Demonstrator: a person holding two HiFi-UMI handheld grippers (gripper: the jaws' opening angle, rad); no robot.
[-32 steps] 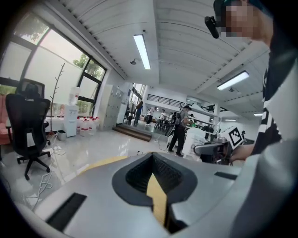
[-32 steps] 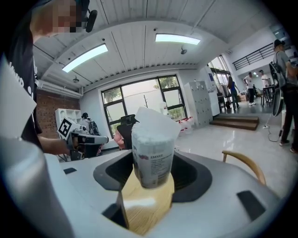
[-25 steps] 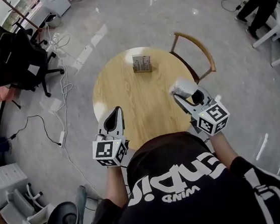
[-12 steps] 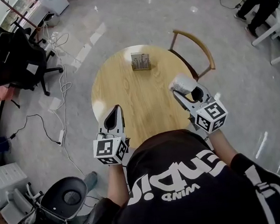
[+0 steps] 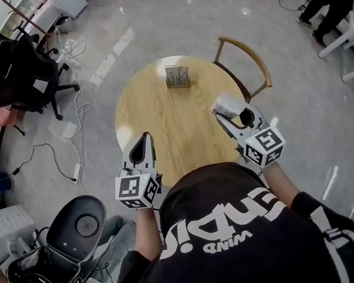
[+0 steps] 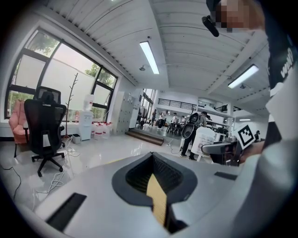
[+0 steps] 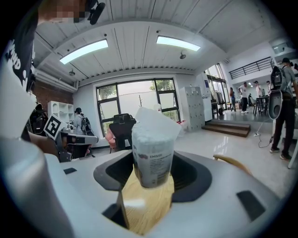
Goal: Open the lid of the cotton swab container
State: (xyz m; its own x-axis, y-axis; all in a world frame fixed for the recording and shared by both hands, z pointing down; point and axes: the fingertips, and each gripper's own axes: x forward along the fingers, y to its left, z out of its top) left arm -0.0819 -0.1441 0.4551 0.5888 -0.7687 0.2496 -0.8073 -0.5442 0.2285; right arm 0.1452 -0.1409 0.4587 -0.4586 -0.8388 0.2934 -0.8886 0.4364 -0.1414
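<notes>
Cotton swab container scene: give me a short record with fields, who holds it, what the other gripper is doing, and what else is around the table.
held item: cotton swab container, upright
holder: right gripper, jaws closed on it
other: left gripper, shut, empty
surface: round wooden table
on surface: small holder near the far edge
nearby: chair at the table's far right

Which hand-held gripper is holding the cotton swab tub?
The right hand-held gripper: the cotton swab container is clamped upright between its wide-set jaws. The left hand-held gripper has its jaws closed together with nothing in them.
</notes>
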